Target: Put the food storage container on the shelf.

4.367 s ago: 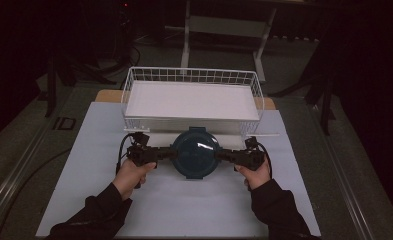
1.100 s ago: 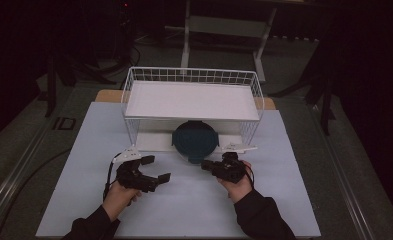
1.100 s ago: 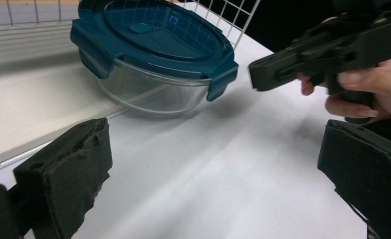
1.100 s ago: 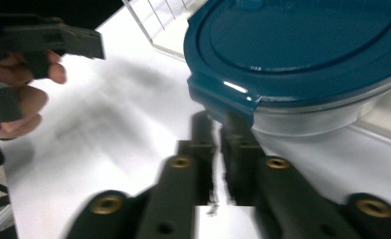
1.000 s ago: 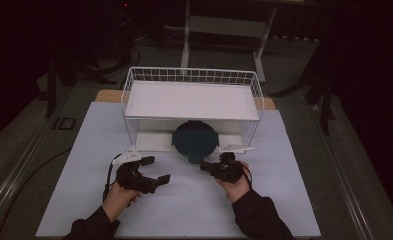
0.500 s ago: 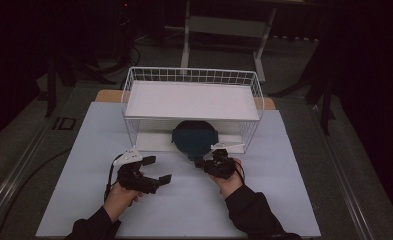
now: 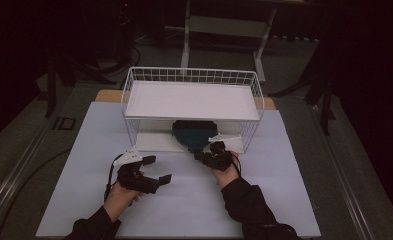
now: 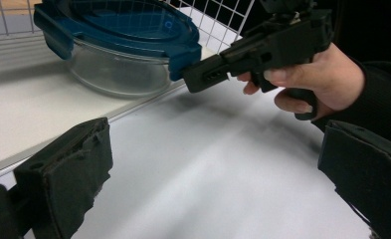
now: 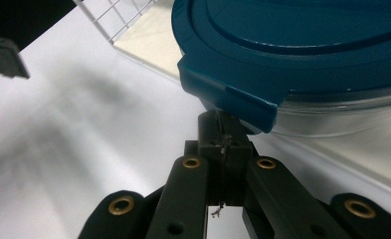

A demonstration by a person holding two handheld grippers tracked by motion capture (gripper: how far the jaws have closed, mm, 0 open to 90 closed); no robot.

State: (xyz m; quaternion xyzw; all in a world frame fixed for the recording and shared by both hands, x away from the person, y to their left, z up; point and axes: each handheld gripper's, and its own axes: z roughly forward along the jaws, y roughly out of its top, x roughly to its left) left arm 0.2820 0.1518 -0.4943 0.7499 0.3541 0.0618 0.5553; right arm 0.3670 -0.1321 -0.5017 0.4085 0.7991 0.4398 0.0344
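Just one blue-lidded glass container (image 7: 194, 134), one wire basket (image 7: 134, 95), two grippers

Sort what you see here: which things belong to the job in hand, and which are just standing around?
In the job: glass container with blue clip lid; white wire rack over it; right hand-held gripper, shut, tip at a lid clip; left hand-held gripper, open.

Standing around: white table mat; metal stand behind the table.
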